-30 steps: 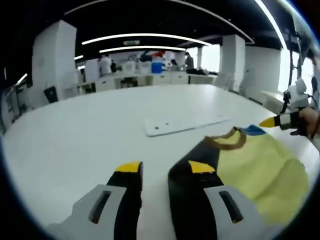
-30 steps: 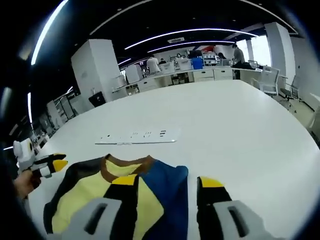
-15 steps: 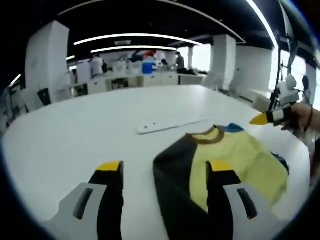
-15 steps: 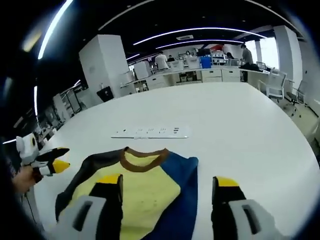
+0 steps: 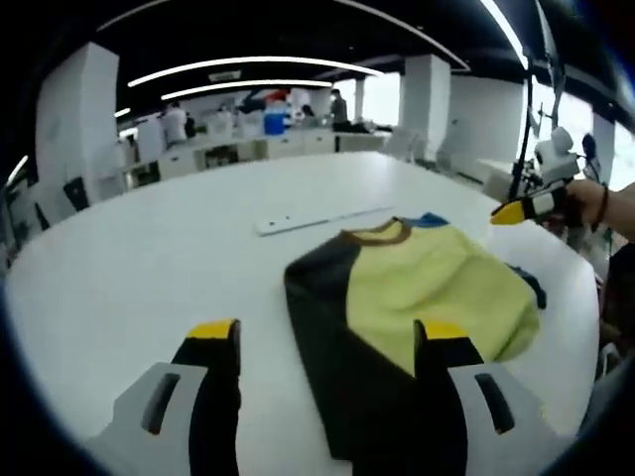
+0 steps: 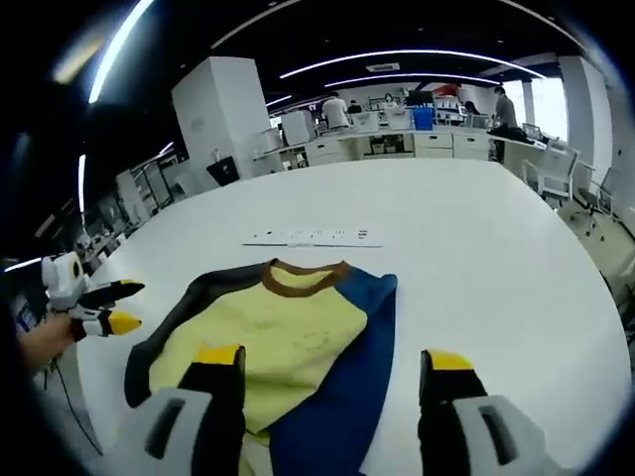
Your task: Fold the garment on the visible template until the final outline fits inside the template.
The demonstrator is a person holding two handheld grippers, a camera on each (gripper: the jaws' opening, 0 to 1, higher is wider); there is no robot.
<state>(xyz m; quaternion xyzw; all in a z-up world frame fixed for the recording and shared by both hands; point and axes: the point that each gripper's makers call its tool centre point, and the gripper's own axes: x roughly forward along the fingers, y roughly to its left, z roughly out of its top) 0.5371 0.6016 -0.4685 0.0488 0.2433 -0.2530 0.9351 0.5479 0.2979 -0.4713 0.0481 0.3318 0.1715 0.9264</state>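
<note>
In the left gripper view, our left claw (image 5: 327, 342) hangs open and empty above a wide white table (image 5: 149, 258). The garment (image 5: 417, 297), a shirt with a yellow front, black sleeve and brown collar, lies flat on the table ahead and to the right, its black side passing between our jaws. Beyond the collar lies a flat white strip (image 5: 322, 216), possibly the template. A second ago our jaws sat lower and closer to the black sleeve; since then we have pulled back and spread wider.

In the right gripper view, our right claw (image 6: 332, 365) is likewise open, holding nothing, above the garment (image 6: 288, 337), whose blue side lies nearest us. The left claw (image 6: 117, 305) shows far left. Here too we have backed away. We judge both claws have released the cloth, with folding barely begun.
</note>
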